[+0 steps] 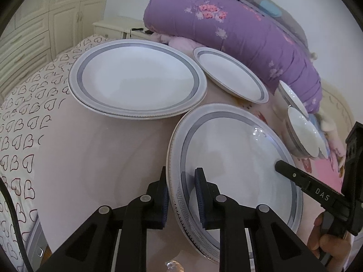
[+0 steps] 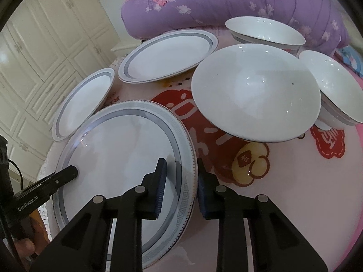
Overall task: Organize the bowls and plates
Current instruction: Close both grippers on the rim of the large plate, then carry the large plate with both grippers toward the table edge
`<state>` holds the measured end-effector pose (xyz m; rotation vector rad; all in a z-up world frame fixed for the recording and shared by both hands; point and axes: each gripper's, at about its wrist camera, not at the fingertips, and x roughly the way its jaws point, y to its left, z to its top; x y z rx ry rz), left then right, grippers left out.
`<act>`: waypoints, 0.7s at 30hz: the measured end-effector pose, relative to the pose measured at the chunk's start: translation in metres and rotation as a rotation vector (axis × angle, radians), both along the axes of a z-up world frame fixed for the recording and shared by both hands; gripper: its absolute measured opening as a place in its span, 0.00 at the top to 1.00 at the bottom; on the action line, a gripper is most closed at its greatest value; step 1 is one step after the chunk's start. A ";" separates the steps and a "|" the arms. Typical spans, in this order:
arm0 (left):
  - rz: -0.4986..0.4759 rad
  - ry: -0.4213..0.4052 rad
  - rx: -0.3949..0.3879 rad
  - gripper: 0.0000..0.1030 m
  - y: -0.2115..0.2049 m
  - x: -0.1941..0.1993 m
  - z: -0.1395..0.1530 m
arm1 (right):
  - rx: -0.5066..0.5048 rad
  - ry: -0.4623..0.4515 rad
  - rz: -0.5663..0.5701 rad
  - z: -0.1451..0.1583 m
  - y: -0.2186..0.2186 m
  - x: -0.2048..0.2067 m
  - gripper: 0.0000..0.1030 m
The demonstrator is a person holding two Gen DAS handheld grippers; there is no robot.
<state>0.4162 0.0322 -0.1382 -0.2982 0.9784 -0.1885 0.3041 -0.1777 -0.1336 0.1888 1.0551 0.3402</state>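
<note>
A large white plate (image 1: 233, 158) with a grey patterned band lies on the pink bed cover. My left gripper (image 1: 180, 181) is shut on its left rim, one pad above and one below. In the right wrist view the same plate (image 2: 118, 158) has my right gripper (image 2: 181, 176) shut on its right rim. A second large plate (image 1: 136, 79) lies behind to the left, with a smaller plate (image 1: 231, 74) beside it. Three white bowls sit to the right: a wide one (image 2: 256, 90), one behind it (image 2: 265, 31) and one at the right edge (image 2: 335, 86).
A rolled purple floral quilt (image 1: 226, 22) lies behind the dishes. A heart-patterned sheet (image 1: 20, 124) covers the bed on the left. Cream wardrobe doors (image 2: 45, 45) and a nightstand (image 1: 113, 27) stand beyond. A person's hand (image 1: 329, 247) holds the right gripper.
</note>
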 end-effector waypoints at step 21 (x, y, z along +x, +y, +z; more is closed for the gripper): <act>0.038 -0.082 0.014 0.84 0.019 -0.093 0.046 | 0.016 -0.083 0.051 0.042 0.011 -0.058 0.78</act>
